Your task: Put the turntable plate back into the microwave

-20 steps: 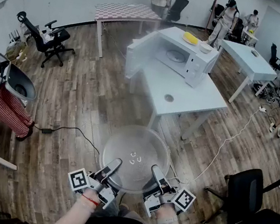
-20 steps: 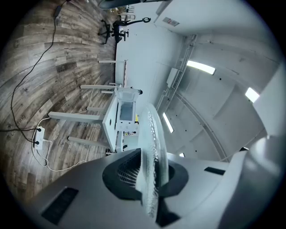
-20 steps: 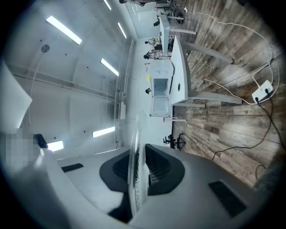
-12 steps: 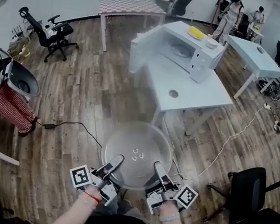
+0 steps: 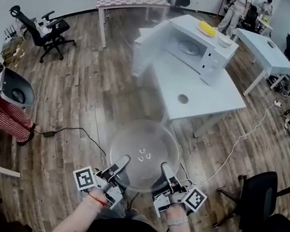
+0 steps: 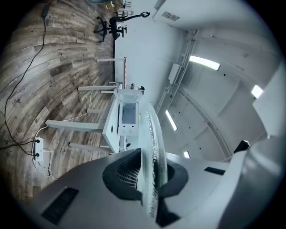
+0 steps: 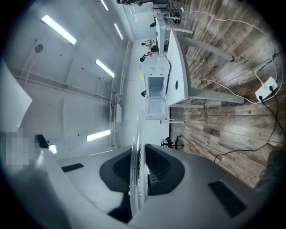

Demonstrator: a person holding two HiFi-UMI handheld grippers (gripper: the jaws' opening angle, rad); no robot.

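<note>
Both claws are unchanged over the last second. The left claw point(image 5: 120, 165) and the right claw point(image 5: 165, 172) are each clenched on the near rim of the turntable plate point(image 5: 143, 150), one at either side. Each gripper view confirms the glass edge is seated between that claw's ribbed pads. The plate is held roughly level in the air over the wooden floor point(image 5: 82, 96), in front of the carrier and short of the counter point(image 5: 209, 99). What has changed is the framing. The counter and the microwave point(image 5: 200, 53) on it now sit somewhat larger in the head view than a moment ago, and the plate's far rim lies nearer the counter's front edge. This is judged to be a modest advance toward the oven. The microwave door point(image 5: 148, 52) stands open and the cavity faces the carrier, so access appears unobstructed. Assessment: the carry stage is under way and insertion has not begun. The plate remains well apart from the cavity, and the counter has yet to be reached.
</note>
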